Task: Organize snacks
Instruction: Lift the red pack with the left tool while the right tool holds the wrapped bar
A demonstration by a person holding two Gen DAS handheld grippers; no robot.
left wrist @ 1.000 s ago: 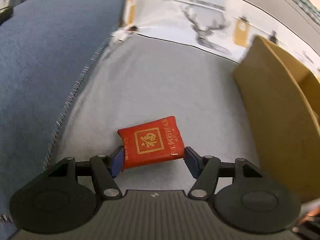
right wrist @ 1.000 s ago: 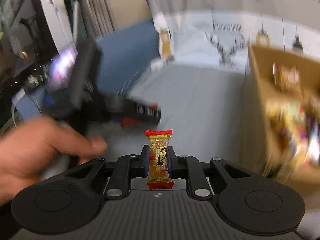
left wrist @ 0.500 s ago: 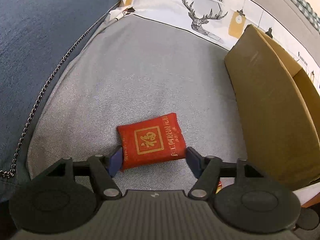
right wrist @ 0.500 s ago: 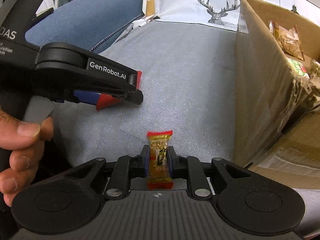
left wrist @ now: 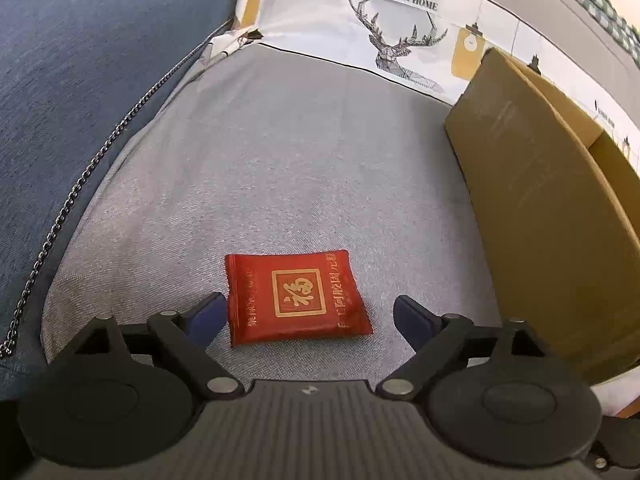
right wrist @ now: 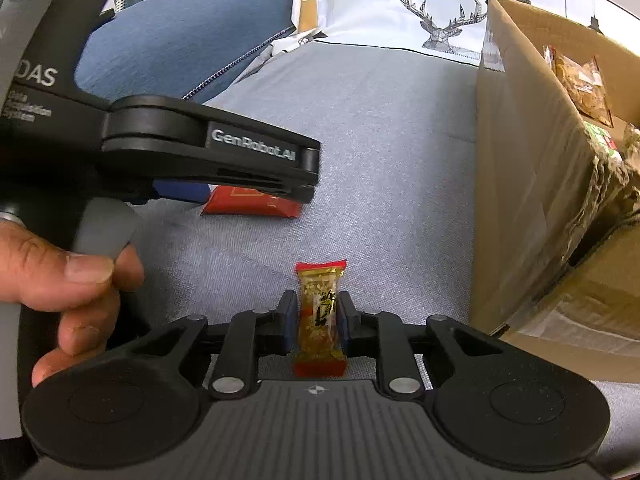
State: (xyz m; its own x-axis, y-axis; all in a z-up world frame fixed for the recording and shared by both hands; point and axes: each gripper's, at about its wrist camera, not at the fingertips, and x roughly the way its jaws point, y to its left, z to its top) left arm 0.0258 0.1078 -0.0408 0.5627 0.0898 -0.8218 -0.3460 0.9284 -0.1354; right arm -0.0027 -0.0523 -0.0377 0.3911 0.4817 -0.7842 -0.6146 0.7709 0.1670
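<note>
snack packet on cushion, box right.

Left hand-held gripper gapes wide, fingers apart; right hand-held gripper is pinched closed.

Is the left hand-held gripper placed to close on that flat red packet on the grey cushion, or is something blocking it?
Probably yes. The left hand-held gripper is open, its fingers on either side of the flat red packet lying on the grey cushion. Nothing sits between them; the brown cardboard box stands off to the side.
</note>
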